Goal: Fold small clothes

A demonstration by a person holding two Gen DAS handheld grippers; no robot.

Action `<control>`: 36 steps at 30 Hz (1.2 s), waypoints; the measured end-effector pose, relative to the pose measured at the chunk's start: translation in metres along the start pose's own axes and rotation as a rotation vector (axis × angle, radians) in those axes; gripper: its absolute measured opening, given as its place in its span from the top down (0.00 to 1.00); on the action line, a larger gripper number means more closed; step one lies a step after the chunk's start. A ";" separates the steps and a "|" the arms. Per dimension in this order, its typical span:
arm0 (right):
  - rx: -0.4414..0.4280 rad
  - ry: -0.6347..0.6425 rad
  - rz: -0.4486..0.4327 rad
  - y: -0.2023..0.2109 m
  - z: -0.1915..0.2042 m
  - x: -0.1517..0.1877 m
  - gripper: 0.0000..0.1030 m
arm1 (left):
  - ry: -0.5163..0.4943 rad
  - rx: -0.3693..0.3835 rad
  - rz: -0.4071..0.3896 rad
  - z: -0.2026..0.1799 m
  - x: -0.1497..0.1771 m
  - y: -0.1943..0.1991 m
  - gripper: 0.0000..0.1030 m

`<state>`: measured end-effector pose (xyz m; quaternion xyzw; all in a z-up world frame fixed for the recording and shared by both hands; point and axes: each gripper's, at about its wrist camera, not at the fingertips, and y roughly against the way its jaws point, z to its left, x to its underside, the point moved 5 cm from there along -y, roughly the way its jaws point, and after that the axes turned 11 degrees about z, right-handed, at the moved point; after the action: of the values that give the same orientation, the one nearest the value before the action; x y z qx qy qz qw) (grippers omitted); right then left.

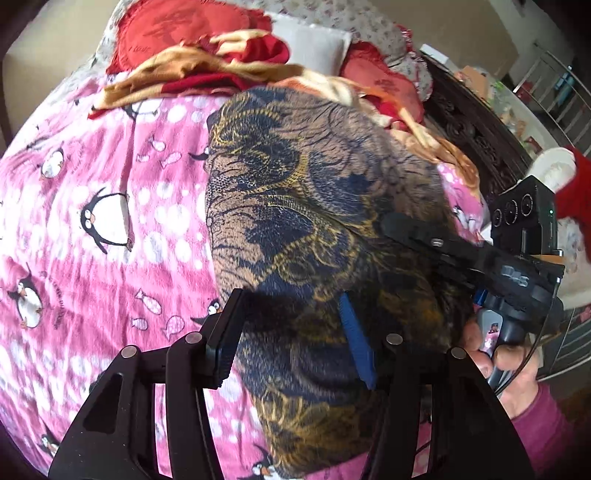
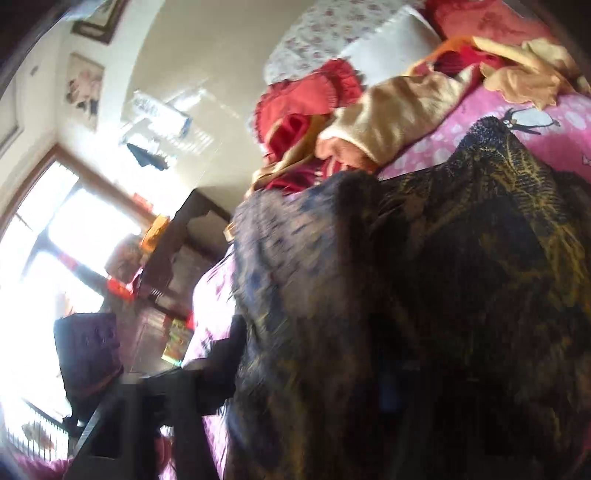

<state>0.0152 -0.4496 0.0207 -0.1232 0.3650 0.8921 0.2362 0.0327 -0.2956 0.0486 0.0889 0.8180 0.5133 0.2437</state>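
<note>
Left tool [image 1: 291, 332]: seen spread open, fingers straddling the patterned garment [image 1: 314, 206], nothing pinched.
Penguin blanket [image 1: 92, 221]: garment is draped over it on the bed.
Garment risk: a loose fold could be dragged crooked if only one layer is caught.
Right tool [image 1: 413, 229]: laid on the cloth; grip cannot be told.
Right view: blurred, so a slipped edge might be missed.

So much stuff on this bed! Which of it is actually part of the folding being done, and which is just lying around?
Part of the job:
- patterned dark garment, spread on the bed
- left gripper, its fingers open around the garment
- right gripper, at the garment's right edge

Just lying about:
- penguin blanket
- red and gold blanket heap
- red pillow
- white pillow
</note>
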 end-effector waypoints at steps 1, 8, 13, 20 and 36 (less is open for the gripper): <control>0.021 -0.003 -0.004 -0.001 -0.001 -0.002 0.80 | 0.009 0.001 -0.001 0.001 -0.002 -0.001 0.49; 0.056 0.072 -0.043 0.033 0.025 0.002 0.87 | -0.023 0.024 -0.018 -0.011 -0.004 0.001 0.49; 0.162 0.120 -0.060 0.072 0.023 -0.006 0.87 | -0.068 0.021 -0.041 -0.032 -0.010 -0.001 0.49; 0.408 0.027 0.007 0.072 -0.031 -0.011 0.87 | -0.140 -0.105 -0.008 -0.052 -0.009 -0.035 0.49; 0.537 0.168 -0.043 0.068 -0.014 -0.033 0.60 | -0.120 -0.139 -0.036 -0.056 -0.029 -0.048 0.44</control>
<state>0.0095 -0.5126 0.0644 -0.1376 0.6041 0.7448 0.2480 0.0358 -0.3739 0.0350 0.0878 0.7658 0.5582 0.3070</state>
